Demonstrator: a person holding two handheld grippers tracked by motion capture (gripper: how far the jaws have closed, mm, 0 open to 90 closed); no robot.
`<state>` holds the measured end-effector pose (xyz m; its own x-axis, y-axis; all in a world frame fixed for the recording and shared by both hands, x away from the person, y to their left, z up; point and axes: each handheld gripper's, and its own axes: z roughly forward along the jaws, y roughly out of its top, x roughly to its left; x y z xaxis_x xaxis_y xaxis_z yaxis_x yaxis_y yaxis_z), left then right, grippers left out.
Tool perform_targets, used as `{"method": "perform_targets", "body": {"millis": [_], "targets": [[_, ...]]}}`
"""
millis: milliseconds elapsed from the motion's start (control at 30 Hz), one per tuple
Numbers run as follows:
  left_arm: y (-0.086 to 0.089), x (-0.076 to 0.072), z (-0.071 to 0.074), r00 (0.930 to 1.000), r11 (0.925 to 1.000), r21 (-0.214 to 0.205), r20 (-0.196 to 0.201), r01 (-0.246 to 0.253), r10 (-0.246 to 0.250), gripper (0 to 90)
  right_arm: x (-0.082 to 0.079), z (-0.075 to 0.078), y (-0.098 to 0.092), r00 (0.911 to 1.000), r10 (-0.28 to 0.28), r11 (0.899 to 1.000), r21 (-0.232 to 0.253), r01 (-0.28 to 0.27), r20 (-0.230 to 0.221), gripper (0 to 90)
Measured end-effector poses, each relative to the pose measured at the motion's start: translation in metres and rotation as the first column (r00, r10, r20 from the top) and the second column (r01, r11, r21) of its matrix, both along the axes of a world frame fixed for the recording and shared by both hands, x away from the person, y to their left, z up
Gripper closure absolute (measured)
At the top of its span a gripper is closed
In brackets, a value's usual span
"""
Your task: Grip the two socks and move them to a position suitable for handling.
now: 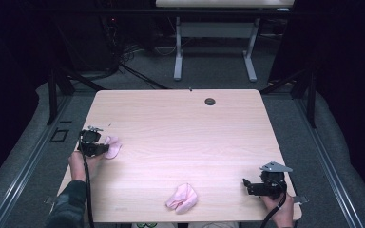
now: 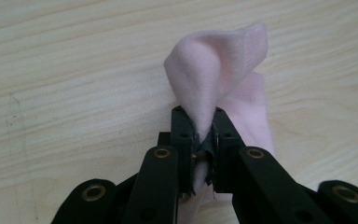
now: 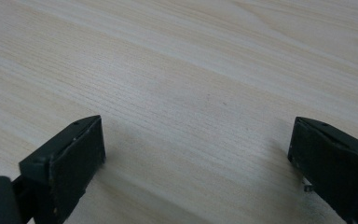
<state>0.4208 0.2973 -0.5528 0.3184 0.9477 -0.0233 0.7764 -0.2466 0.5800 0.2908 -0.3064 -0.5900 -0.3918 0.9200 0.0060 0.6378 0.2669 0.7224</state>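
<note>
- High view: left hand-held gripper [image 1: 105, 149] sits at about 9 o'clock on the bench [image 1: 180, 128], near the left edge, jaws pointing toward 3 o'clock. A pink sock [image 1: 113, 146] lies at its tip, touching it.
- High view: second pink sock [image 1: 182, 198] lies crumpled at about 6 o'clock, close to the near edge, apart from both grippers.
- High view: right hand-held gripper [image 1: 245, 184] rests at about 4 o'clock, near the right edge, jaws pointing toward 9 o'clock, grey plate on top. The grip itself is too small to read from here.
- Left gripper view: detail the high view lacks. Left hand-held gripper [image 2: 204, 140] has its jaws pinched together on a fold of the pink sock [image 2: 214, 70]. The fabric stands up in a peak past the jaw tips toward 12 o'clock; the rest trails on the wood toward 4 o'clock.
- Right gripper view: right hand-held gripper [image 3: 196, 149] has its jaws wide apart, nothing between them, bare wood grain beneath. The pads [image 3: 77, 161] sit low over the surface; contact cannot be told.
- Dark round grommet [image 1: 210, 101] at about 12 o'clock on the bench, near the far edge.
</note>
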Motion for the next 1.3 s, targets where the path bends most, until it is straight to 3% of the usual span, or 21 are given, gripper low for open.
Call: {"method": "perform_targets", "body": {"millis": [100, 167, 333, 433, 533, 700, 833, 867, 1033, 1200, 1300], "targets": [[-0.003, -0.007, 0.012, 0.9985, 0.9995, -0.010, 0.047, 0.029, -0.029, 83.1, 0.000, 0.000, 0.000, 1.0000, -0.003, 1.000, -0.001, 0.003, 0.001, 2.9], [-0.009, -0.011, 0.022, 0.9969, 0.9981, -0.028, 0.058, 0.055, -0.053, 83.0, 0.000, 0.000, 0.000, 1.0000, -0.003, 1.000, 0.000, 0.003, 0.001, 3.0], [-0.034, -0.021, 0.050, 0.9859, 0.9885, -0.079, 0.117, 0.129, -0.120, 82.7, 0.000, 0.000, 0.000, 1.0000, -0.002, 1.000, -0.004, 0.002, -0.002, 3.1], [-0.053, -0.024, 0.063, 0.9752, 0.9729, -0.137, 0.146, 0.187, -0.167, 82.5, 0.000, 0.000, 0.000, 1.0000, -0.002, 1.000, -0.004, 0.002, -0.001, 3.1], [-0.075, -0.026, 0.072, 0.9638, 0.9581, -0.154, 0.152, 0.242, -0.219, 82.5, 0.000, 0.000, 0.000, 1.0000, -0.002, 1.000, -0.004, 0.002, -0.001, 3.1], [-0.118, -0.029, 0.079, 0.9367, 0.9321, -0.138, 0.155, 0.335, -0.314, 82.3, 0.000, 0.000, 0.000, 1.0000, -0.001, 1.000, -0.002, 0.001, -0.001, 3.1], [-0.149, -0.028, 0.076, 0.9174, 0.9121, -0.121, 0.126, 0.392, -0.377, 82.3, 0.000, 0.000, 0.000, 1.0000, 0.000, 1.000, -0.001, 0.000, -0.002, 3.2], [-0.154, -0.028, 0.074, 0.9151, 0.9101, -0.115, 0.119, 0.398, -0.385, 82.3, 0.000, 0.000, 0.000, 1.0000, 0.000, 1.000, -0.001, 0.000, -0.001, 3.2], [-0.187, -0.026, 0.059, 0.8910, 0.8875, -0.080, 0.050, 0.454, -0.451, 82.3, 0.000, 0.000, 0.000, 1.0000, -0.001, 1.000, -0.002, 0.001, -0.001, 3.4], [-0.215, -0.021, 0.042, 0.8617, 0.8607, -0.066, -0.021, 0.505, -0.507, 82.3, 0.000, 0.000, 0.000, 1.0000, -0.001, 1.000, -0.001, 0.001, -0.001, 3.4], [-0.229, -0.019, 0.031, 0.8505, 0.8523, -0.055, -0.057, 0.520, -0.523, 82.3, 0.000, 0.000, 0.000, 1.0000, 0.000, 1.000, -0.001, 0.000, 0.000, 3.4]]}}
